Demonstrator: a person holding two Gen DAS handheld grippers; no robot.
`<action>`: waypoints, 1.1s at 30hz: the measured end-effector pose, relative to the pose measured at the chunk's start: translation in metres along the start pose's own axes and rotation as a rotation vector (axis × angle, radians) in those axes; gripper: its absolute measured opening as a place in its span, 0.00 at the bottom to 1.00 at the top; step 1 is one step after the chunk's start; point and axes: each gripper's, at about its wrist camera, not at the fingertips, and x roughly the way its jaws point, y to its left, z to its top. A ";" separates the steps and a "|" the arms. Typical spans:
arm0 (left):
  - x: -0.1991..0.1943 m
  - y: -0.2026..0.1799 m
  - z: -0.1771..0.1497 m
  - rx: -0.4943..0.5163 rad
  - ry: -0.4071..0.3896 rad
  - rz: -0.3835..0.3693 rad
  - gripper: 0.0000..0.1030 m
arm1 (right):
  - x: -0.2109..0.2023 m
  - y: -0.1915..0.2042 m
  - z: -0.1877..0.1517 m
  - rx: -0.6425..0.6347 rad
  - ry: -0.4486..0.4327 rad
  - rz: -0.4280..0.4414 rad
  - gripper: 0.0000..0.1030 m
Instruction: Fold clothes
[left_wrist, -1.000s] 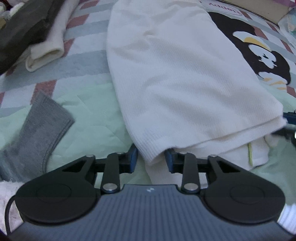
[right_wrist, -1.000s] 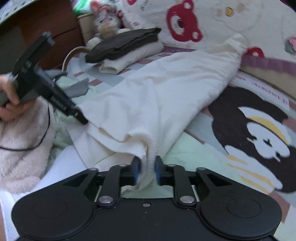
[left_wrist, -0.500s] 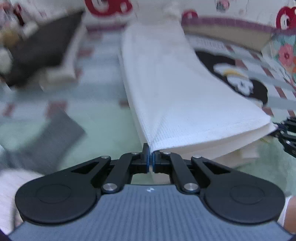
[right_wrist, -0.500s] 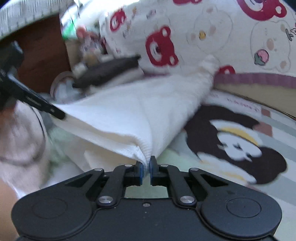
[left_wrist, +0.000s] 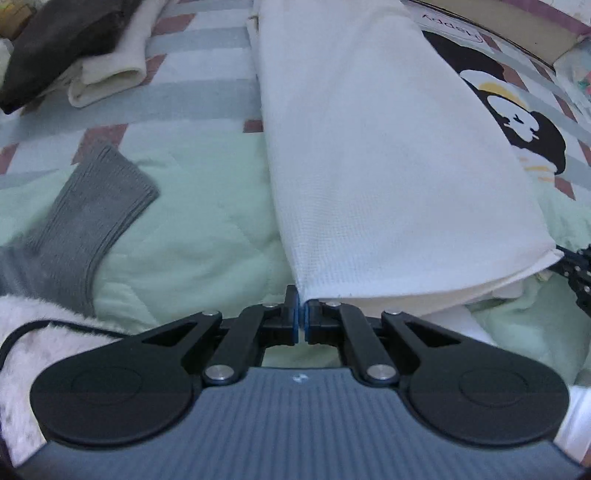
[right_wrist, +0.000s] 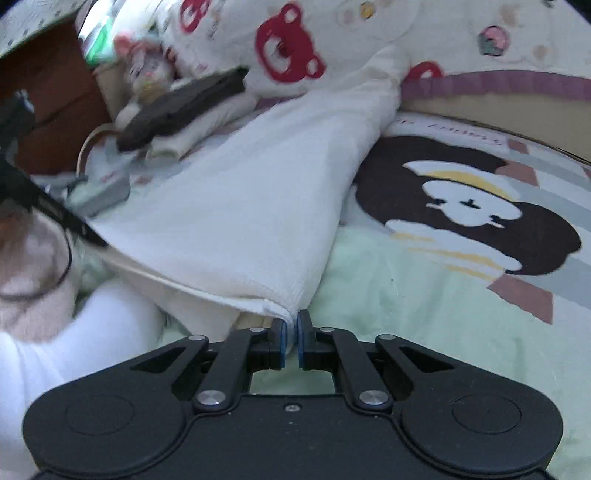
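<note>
A white waffle-knit garment (left_wrist: 376, 155) lies lengthwise on the bed, its near end lifted and pulled taut. My left gripper (left_wrist: 300, 317) is shut on its near left corner. My right gripper (right_wrist: 291, 339) is shut on the near right corner of the same garment (right_wrist: 240, 206). The right gripper's tips also show at the right edge of the left wrist view (left_wrist: 576, 266). The left gripper shows at the left of the right wrist view (right_wrist: 55, 214). More folded layers of the garment hang below the held edge.
A grey knit piece (left_wrist: 81, 221) lies on the green quilt (left_wrist: 199, 229) to the left. A stack of folded dark and cream clothes (left_wrist: 74, 48) sits at the far left. A bear-print pillow (right_wrist: 332, 40) and a plush toy (right_wrist: 147, 70) stand at the bed's head.
One second ago my left gripper was open around the corner; it has shut on it. Both grippers lifted the near end and drew it taut, smoothing the wrinkles.
</note>
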 end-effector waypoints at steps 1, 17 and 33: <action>0.002 -0.002 0.000 0.010 0.008 0.006 0.02 | -0.002 0.000 0.002 0.011 -0.004 0.005 0.06; -0.021 0.007 0.021 -0.094 -0.210 -0.220 0.03 | 0.003 -0.007 0.023 0.250 0.094 0.525 0.25; -0.059 -0.004 0.052 -0.171 -0.395 -0.407 0.02 | 0.056 0.076 0.044 -0.275 0.221 0.165 0.55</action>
